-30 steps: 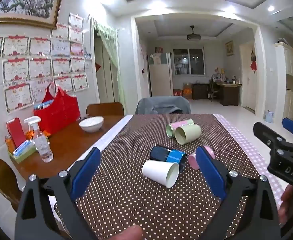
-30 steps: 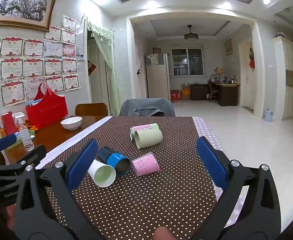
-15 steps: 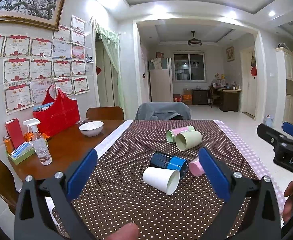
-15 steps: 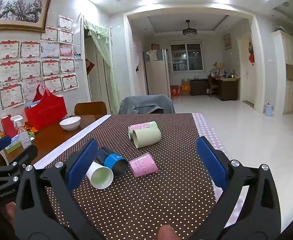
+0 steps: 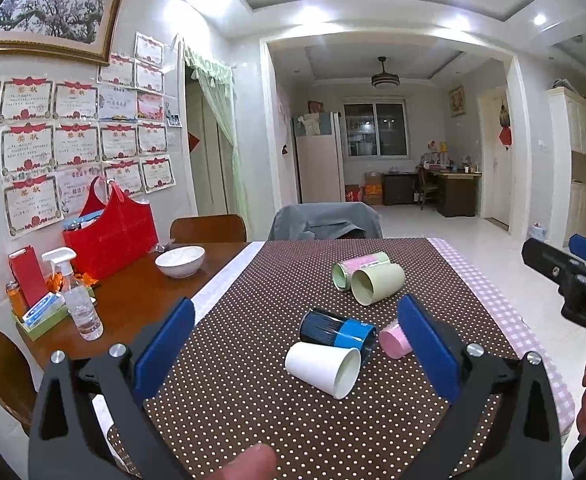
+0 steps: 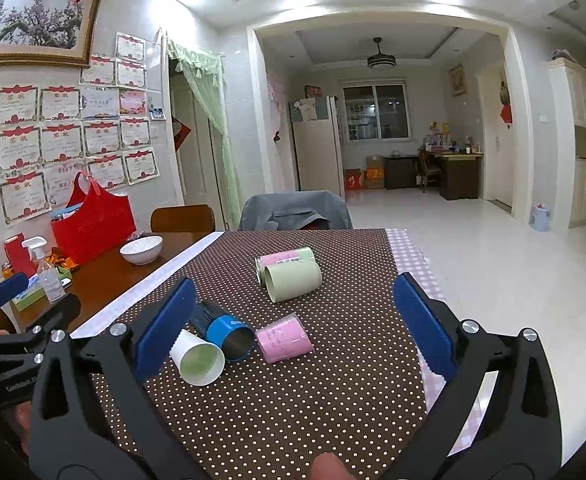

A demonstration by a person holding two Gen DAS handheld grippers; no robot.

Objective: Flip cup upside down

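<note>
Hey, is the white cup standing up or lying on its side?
On its side. The white cup lies on the dotted tablecloth with its open mouth facing sideways, toward the camera, so its pale green inside shows in the right wrist view.

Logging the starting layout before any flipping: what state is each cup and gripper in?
white cup: on its side, mouth toward camera
blue cup: on its side
pink cup: on its side
green cup: on its side
pink-and-green cup: on its side
left gripper: open, empty
right gripper: open, empty

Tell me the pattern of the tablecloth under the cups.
Brown tablecloth with small white dots; the right wrist view shows it best.
</note>
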